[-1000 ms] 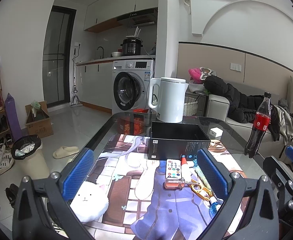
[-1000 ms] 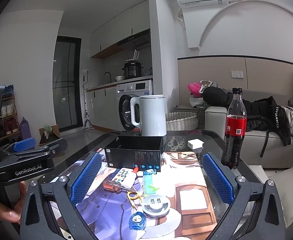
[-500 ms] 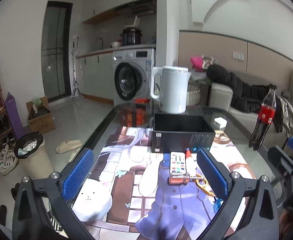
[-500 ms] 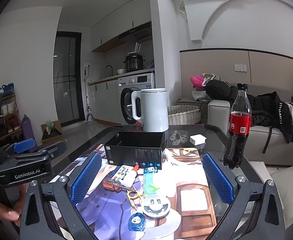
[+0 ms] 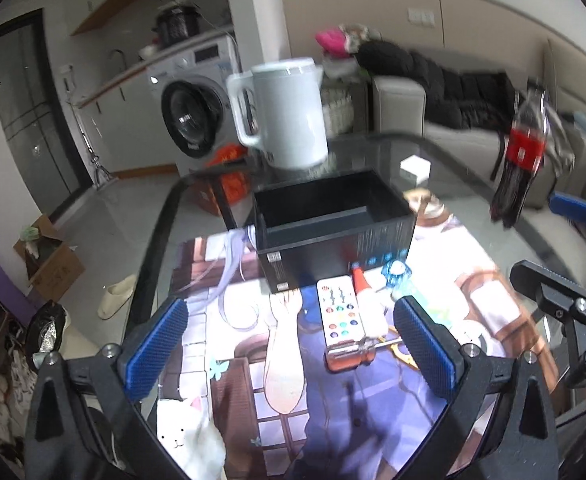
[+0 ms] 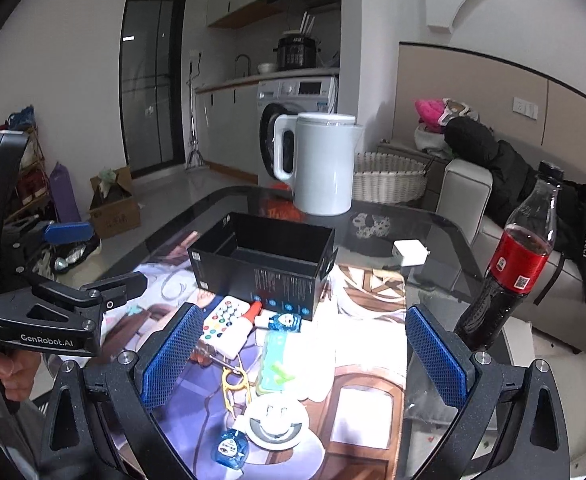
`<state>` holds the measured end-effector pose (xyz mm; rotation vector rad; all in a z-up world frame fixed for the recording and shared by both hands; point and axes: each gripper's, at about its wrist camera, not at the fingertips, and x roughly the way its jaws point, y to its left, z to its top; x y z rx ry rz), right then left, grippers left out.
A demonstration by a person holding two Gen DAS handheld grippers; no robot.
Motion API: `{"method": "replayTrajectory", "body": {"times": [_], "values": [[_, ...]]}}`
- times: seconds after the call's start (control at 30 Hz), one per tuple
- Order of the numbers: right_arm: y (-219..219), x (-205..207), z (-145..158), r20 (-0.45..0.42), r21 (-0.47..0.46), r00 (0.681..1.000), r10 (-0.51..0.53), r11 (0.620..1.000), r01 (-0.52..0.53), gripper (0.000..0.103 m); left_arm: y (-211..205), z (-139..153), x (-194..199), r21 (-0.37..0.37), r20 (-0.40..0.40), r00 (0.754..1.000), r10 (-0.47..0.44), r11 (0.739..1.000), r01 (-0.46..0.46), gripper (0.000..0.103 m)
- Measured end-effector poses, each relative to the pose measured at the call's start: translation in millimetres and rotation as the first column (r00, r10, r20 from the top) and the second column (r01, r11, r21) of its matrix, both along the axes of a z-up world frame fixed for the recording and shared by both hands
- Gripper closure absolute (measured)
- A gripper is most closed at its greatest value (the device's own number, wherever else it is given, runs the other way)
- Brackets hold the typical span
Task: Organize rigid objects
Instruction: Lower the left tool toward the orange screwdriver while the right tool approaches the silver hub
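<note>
Your left gripper [image 5: 289,344] and right gripper [image 6: 303,354] hover wide open and empty above the white button remote [image 5: 340,312] beside the open black cardboard box [image 6: 263,262].

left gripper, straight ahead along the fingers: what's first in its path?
Probably the white remote, lying flat between the open left gripper fingers' line, with the black box just beyond it. Depth is unclear; the gripper may pass above the remote and meet the box first.

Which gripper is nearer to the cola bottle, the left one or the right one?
Right. The right gripper has the cola bottle just past its right finger. The left gripper sits further left, across the small items from it.
</note>
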<state>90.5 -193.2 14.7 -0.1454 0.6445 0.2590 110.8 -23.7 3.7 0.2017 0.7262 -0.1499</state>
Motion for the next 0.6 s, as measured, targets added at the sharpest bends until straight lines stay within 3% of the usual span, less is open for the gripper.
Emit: {"method": "replayTrajectory", "body": {"times": [0.17,0.53,0.6], "values": [[1,21,-28,-0.148,-0.051,0.988,0.037,0.998,-0.044,0.0,-7,-25,18,0.036,-0.107,0.993,-0.049,0.998,0.053,0.0],[1,33,-70,-0.303,-0.059,0.949,0.081,0.993,-0.104,0.001,-22,-55,24,0.042,-0.213,0.966,-0.145,0.987,0.157,0.007],[1,34,-78,-0.339,-0.048,0.936,0.096,0.992,-0.119,0.007,-21,-58,25,0.037,-0.231,0.96,-0.159,0.984,0.172,0.013]]}}
